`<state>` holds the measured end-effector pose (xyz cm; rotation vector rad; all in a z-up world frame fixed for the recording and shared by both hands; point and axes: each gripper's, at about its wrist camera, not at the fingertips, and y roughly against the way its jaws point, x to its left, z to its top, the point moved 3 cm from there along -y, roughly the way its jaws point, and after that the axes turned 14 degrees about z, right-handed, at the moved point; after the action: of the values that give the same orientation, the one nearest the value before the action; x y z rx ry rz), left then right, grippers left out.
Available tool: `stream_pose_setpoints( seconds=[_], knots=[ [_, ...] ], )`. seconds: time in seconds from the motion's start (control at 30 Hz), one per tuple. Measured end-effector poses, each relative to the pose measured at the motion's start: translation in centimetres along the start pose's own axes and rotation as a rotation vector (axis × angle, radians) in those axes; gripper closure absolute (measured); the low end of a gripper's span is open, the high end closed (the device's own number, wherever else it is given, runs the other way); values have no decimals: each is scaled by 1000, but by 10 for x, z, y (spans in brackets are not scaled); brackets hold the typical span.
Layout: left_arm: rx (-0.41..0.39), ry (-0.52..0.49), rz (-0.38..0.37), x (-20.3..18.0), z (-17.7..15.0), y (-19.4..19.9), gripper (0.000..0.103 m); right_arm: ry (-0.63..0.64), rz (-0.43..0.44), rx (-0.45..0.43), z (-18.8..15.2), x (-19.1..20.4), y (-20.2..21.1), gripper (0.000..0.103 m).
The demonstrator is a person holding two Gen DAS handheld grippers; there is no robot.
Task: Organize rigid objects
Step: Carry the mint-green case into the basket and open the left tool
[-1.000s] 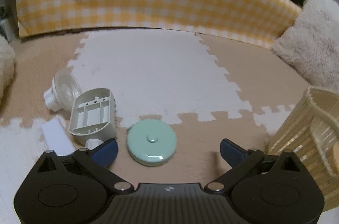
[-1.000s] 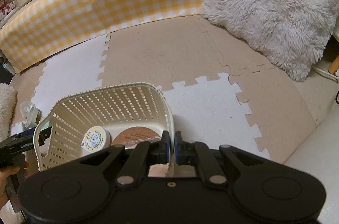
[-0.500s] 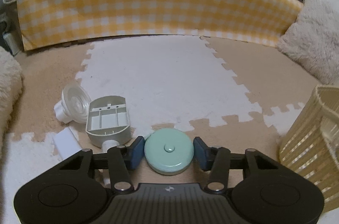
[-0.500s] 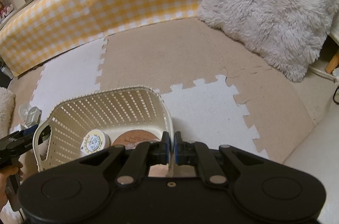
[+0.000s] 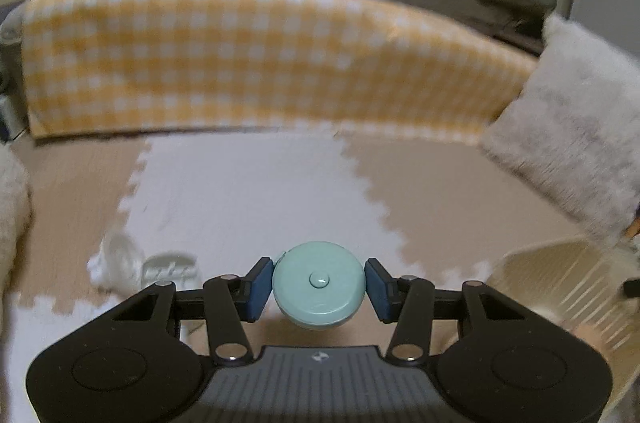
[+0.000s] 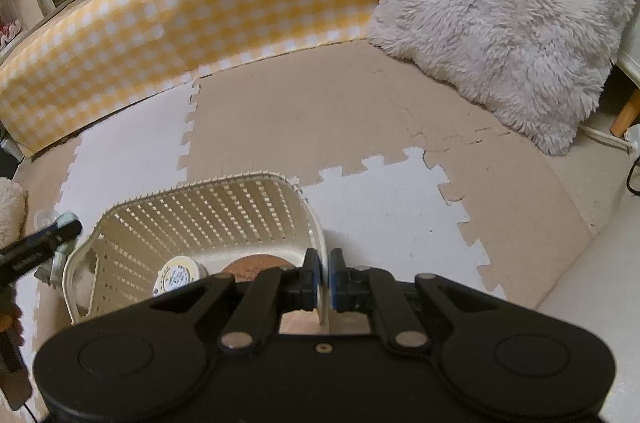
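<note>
My left gripper [image 5: 318, 286] is shut on a round mint-green disc [image 5: 318, 289] and holds it above the foam mat. A clear plastic funnel piece [image 5: 116, 263] and a grey plastic housing [image 5: 168, 269] lie blurred on the mat to its left. My right gripper [image 6: 325, 281] is shut on the near rim of the cream slotted basket [image 6: 208, 207]. The basket holds a round white tin [image 6: 178, 275] and a brown round lid [image 6: 256, 263]. The left gripper shows at the left edge of the right wrist view [image 6: 60, 229], beside the basket.
A yellow checked cushion wall [image 5: 260, 55] runs along the back. A fluffy white pillow [image 6: 504, 7] leans at the right. The basket [image 5: 560, 287] stands to the right of the left gripper. Foam mat tiles [image 6: 384, 207] cover the floor.
My left gripper closed on the mint-green disc and lifted it off the mat, moving toward the basket. My right gripper stayed shut on the basket rim.
</note>
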<state>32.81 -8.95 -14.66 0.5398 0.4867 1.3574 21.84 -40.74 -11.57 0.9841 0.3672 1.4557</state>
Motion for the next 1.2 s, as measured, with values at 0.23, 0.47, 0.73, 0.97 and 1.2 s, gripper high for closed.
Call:
stream_pose_setpoints(
  seconds=[0.23,0.47,0.73,0.97,1.2],
  knots=[
    [-8,-57,-158,-45,20,40,52,2,-1,-4,0,0,-1,97],
    [19,-150,-249,-84,14,69,52,10,-6,0,-1,0,-2,97],
    [87,-308,-324,-126,-7,79,52,14,-10,7,-1,0,-3,97],
    [157,-387,-319,-138,-31,65,52,5,-6,9,-1,0,-4,97],
    [185,-395,-295,-134,-38,57,52,14,-8,16,-1,1,-4,97]
  ],
)
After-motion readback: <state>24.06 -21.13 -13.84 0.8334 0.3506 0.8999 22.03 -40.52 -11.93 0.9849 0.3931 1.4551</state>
